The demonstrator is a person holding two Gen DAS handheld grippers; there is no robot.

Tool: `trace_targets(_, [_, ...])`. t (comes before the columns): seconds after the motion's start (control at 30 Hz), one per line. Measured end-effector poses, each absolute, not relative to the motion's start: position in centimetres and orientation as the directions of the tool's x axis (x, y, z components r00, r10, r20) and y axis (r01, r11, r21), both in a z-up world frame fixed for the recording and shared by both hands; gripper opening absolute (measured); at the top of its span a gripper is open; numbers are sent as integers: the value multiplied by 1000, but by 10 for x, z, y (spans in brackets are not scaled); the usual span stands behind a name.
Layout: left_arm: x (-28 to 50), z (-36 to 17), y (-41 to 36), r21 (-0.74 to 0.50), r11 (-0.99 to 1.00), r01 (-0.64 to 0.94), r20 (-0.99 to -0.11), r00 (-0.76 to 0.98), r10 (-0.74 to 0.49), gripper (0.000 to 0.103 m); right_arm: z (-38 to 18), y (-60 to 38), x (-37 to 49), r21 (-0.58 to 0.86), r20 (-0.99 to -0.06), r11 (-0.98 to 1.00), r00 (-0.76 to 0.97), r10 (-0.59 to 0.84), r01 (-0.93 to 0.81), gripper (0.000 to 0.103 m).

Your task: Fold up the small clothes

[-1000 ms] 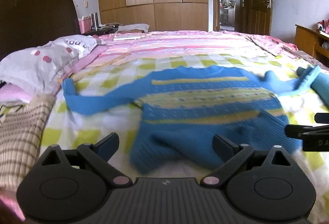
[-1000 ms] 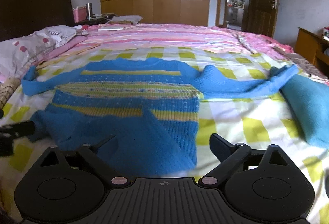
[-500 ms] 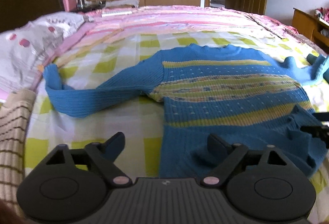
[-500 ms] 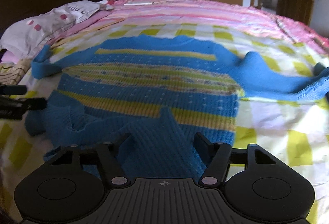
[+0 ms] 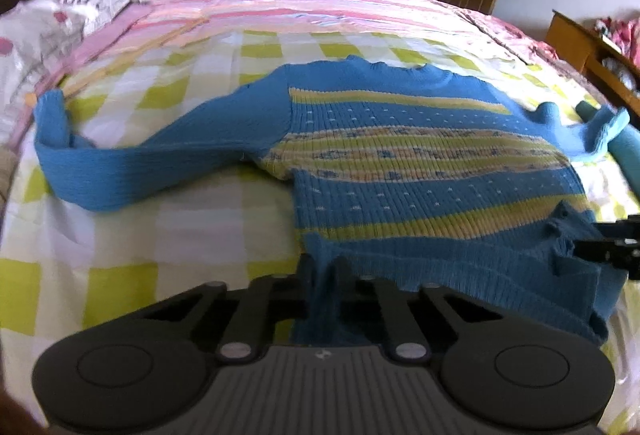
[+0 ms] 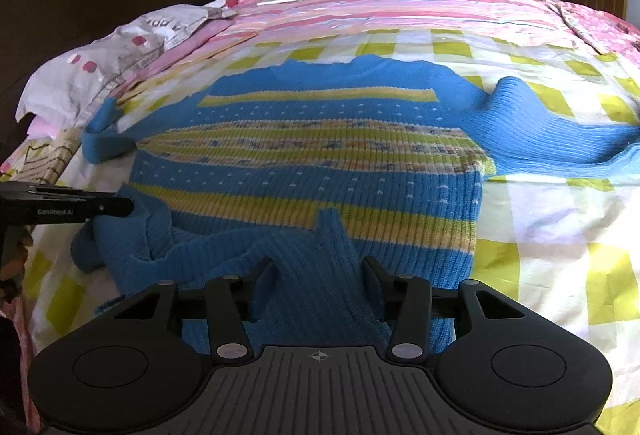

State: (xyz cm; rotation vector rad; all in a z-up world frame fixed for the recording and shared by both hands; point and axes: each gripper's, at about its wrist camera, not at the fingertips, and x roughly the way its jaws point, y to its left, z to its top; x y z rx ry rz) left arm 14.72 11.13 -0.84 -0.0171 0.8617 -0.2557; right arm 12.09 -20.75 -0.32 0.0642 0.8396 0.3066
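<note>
**On the bed, both grippers at the sweater's hem**

At the near edge, the left gripper [image 5: 324, 271] is clamped on the sweater [image 5: 420, 171] hem. The right gripper [image 6: 318, 275] has been closing, its fingers astride a raised fold; contact unclear. Only the right view shows "GenRobot.AI" on the left gripper. Farther off lie the checked bedspread [image 6: 540, 219] and pillow [image 6: 104, 67].

Two wrist cameras, low and close over the bed
Each looks forward and down past its own fingers; both share the sweater [image 5: 420, 171] [image 6: 312, 155] ahead
</note>
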Motion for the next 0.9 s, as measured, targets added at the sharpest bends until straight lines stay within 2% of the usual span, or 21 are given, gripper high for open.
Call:
trace_targets(0.07, [142,-4,111,-123,967,224,-744,625,-239,11,-3,-208,122,199,-725,948,613,313,-248,26])
trace_targets(0.13, [137,1,112,-141,961,236,-736,624,-261,11,-1,-211,120,242,-722,939,600,344,-246,13])
trace_targets(0.2, [129,7,114,-163,955,248,-728,623,-286,11,4,-212,115,248,-714,937,607,349,-246,9])
trace_targets(0.4, [90,29,127,-265,923,281,-687,616,-385,11,31,-219,82,256,-679,917,618,396,-305,7])
trace_targets(0.53, [53,40,128,-285,904,319,-677,601,-425,11,49,-224,45,252,-665,890,601,444,-379,7])
trace_targets(0.83, [-6,48,131,-258,909,328,-699,585,-410,11,60,-228,-22,92,-738,863,548,394,-497,7])
trace_targets(0.9, [-14,48,131,-234,916,327,-709,587,-391,11,60,-229,-30,63,-754,852,535,382,-519,3])
